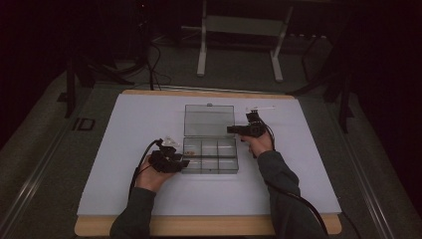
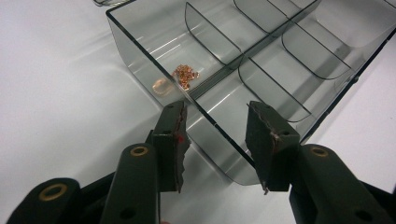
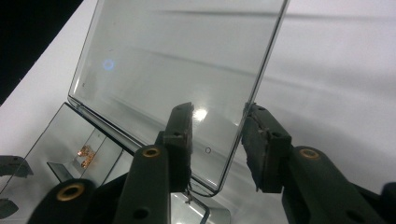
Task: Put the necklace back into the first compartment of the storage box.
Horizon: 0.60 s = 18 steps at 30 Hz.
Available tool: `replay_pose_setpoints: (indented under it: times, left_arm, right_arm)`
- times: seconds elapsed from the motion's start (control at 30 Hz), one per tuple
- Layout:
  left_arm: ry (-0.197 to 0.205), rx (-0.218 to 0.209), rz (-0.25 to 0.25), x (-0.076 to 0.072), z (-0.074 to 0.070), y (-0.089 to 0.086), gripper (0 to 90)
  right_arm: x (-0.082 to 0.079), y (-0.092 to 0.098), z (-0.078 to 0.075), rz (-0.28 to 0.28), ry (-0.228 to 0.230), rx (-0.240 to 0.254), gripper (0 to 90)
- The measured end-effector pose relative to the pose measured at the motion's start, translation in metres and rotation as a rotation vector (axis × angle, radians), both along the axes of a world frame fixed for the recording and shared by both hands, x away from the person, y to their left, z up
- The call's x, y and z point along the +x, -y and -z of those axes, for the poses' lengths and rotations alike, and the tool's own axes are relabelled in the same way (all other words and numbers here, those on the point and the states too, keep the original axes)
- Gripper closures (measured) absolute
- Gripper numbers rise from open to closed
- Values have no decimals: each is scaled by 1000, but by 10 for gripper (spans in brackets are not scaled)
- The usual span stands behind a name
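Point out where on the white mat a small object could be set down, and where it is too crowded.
Free: the white mat left of the open lid, the strip right of the right tool, and the near edge between the sleeves. Crowded: around the compartment box, flanked by both tools, left tool at its wall.

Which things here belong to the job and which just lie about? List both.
In the job: clear box, its lid, copper chain, left tongs, right tongs.
Lying about: white mat, metal stand, floor cables.
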<state>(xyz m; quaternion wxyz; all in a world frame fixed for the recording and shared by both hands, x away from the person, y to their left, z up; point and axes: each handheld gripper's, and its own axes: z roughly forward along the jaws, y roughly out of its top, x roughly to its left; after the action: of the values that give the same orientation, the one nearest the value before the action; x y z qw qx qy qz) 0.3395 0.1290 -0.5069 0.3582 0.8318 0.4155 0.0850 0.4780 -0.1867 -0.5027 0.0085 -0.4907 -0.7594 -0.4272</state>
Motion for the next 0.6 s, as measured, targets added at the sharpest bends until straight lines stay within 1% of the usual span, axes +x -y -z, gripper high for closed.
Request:
replay_pose_setpoints:
  times: [0.2,0.33,0.6]
  left_arm:
    - [-2,-1,-5,0,0,1,583]
    - [-2,1,-4,0,0,1,583]
    - [-3,-1,-7,0,0,1,583]
  right_arm:
    - [-7,-2,-5,0,82,-34,683]
    - [-12,-2,-7,3,121,-42,705]
    - [-20,-4,-9,2,192,-78,729]
